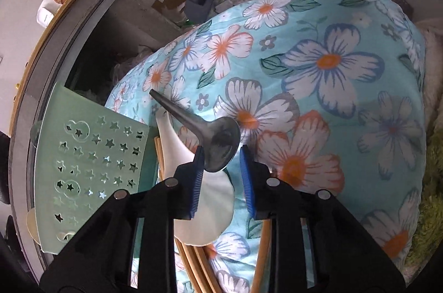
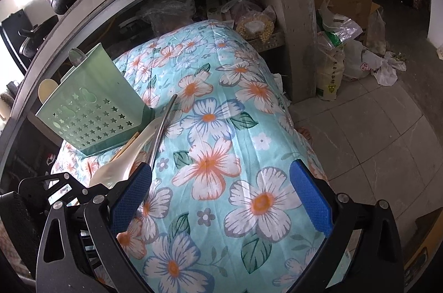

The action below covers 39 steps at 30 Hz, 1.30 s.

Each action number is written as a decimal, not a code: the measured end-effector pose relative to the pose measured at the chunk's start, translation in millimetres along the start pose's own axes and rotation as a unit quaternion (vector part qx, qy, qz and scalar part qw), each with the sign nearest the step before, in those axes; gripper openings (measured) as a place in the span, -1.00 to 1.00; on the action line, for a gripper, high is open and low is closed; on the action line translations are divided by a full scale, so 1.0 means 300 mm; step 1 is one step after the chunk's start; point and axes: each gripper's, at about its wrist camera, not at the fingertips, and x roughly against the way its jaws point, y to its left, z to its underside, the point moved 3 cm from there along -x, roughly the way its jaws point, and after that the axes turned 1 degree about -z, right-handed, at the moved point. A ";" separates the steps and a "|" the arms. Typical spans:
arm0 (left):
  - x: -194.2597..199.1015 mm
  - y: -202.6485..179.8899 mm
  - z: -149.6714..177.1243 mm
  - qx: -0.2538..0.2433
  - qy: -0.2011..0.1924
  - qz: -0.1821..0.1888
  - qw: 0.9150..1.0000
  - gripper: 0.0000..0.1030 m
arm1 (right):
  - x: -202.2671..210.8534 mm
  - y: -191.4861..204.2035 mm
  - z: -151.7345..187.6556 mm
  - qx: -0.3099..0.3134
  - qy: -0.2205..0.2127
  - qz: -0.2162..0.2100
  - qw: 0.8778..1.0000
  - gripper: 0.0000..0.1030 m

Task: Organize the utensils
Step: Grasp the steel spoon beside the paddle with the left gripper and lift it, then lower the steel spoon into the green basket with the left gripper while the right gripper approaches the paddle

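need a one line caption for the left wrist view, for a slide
Left claw straddling a metal spoon's bowl above a white spoon, beside a green star-punched utensil holder on floral cloth.

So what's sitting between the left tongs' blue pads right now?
In the left wrist view, the dark metal spoon's bowl sits between the left tongs; one pad touches it, the other stands clear. The white plastic spoon lies beneath on the floral cloth.
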 end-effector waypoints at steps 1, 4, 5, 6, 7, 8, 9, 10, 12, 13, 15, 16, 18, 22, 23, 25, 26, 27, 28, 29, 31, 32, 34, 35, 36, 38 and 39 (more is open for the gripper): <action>-0.004 0.004 -0.005 0.000 0.001 0.003 1.000 -0.65 | 0.000 0.000 -0.001 -0.001 0.000 -0.001 1.000 0.88; -0.011 0.010 -0.013 0.001 0.000 0.011 1.000 -0.84 | 0.003 0.002 -0.004 0.000 -0.002 -0.002 1.000 0.88; -0.007 0.012 -0.015 0.001 -0.003 0.010 1.000 -0.86 | 0.004 0.003 -0.005 0.001 -0.002 -0.003 1.000 0.88; -0.001 0.015 -0.018 0.005 -0.007 0.011 1.000 -0.92 | 0.006 0.004 -0.006 0.001 -0.003 -0.003 1.000 0.88; 0.007 0.021 -0.024 0.010 -0.011 0.014 1.000 -0.96 | 0.008 0.006 -0.007 0.002 -0.005 -0.003 1.000 0.88; 0.021 0.028 -0.029 0.019 -0.017 0.018 1.000 -0.96 | 0.012 0.007 -0.008 0.002 -0.007 -0.004 1.000 0.88; 0.039 0.037 -0.033 0.029 -0.024 0.022 0.999 -0.96 | 0.016 0.009 -0.010 0.003 -0.010 -0.004 1.000 0.88; 0.057 0.047 -0.038 0.040 -0.031 0.026 0.998 -0.96 | 0.022 0.011 -0.013 0.003 -0.014 -0.004 1.000 0.88; 0.099 0.074 -0.051 0.067 -0.048 0.029 0.996 -0.96 | 0.037 0.016 -0.016 0.004 -0.023 -0.006 1.000 0.88; 0.117 0.087 -0.056 0.082 -0.056 0.033 0.995 -0.96 | 0.046 0.019 -0.018 0.005 -0.028 -0.006 1.000 0.88; 0.158 0.128 -0.063 0.124 -0.073 0.043 0.989 -0.96 | 0.065 0.025 -0.021 0.008 -0.040 -0.007 0.999 0.88; 0.179 0.148 -0.065 0.146 -0.082 0.050 0.985 -0.96 | 0.076 0.029 -0.023 0.009 -0.047 -0.007 0.999 0.88; 0.220 0.192 -0.061 0.194 -0.101 0.064 0.974 -0.96 | 0.098 0.039 -0.027 0.017 -0.061 -0.004 0.998 0.88; 0.297 0.271 -0.028 0.282 -0.140 0.093 0.944 -0.96 | 0.134 0.061 -0.026 0.035 -0.086 0.006 0.996 0.88; 0.316 0.290 -0.017 0.304 -0.149 0.101 0.936 -0.96 | 0.141 0.066 -0.026 0.039 -0.090 0.008 0.995 0.88; 0.350 0.322 0.007 0.339 -0.164 0.116 0.919 -0.96 | 0.153 0.076 -0.024 0.048 -0.094 0.013 0.994 0.88; 0.365 0.336 0.018 0.354 -0.171 0.122 0.911 -0.96 | 0.158 0.082 -0.021 0.054 -0.096 0.016 0.994 0.88; 0.385 0.349 0.034 0.370 -0.179 0.129 0.902 -0.96 | 0.163 0.089 -0.017 0.061 -0.097 0.018 0.993 0.88; 0.401 0.359 0.047 0.382 -0.184 0.132 0.896 -0.96 | 0.165 0.098 -0.011 0.069 -0.097 0.019 0.993 0.88; 0.420 0.370 0.065 0.396 -0.190 0.130 0.889 -0.96 | 0.168 0.110 -0.003 0.079 -0.096 0.019 0.992 0.88; 0.447 0.388 0.101 0.421 -0.198 0.134 0.875 -0.96 | 0.168 0.142 0.017 0.105 -0.095 0.018 0.990 0.88; 0.463 0.397 0.123 0.436 -0.203 0.137 0.866 -0.96 | 0.166 0.162 0.031 0.118 -0.092 0.017 0.989 0.88; 0.489 0.410 0.162 0.459 -0.209 0.139 0.853 -0.96 | 0.158 0.206 0.058 0.145 -0.085 0.008 0.986 0.88; 0.501 0.413 0.180 0.468 -0.211 0.137 0.847 -0.96 | 0.149 0.232 0.073 0.160 -0.080 0.000 0.984 0.88; 0.513 0.413 0.197 0.477 -0.212 0.133 0.843 -0.96 | 0.141 0.257 0.087 0.172 -0.074 -0.006 0.982 0.88; 0.528 0.418 0.227 0.492 -0.214 0.126 0.834 -0.96 | 0.122 0.313 0.115 0.199 -0.064 -0.016 0.978 0.80; 0.535 0.419 0.244 0.503 -0.217 0.126 0.827 -0.96 | 0.109 0.343 0.129 0.213 -0.056 -0.022 0.975 0.76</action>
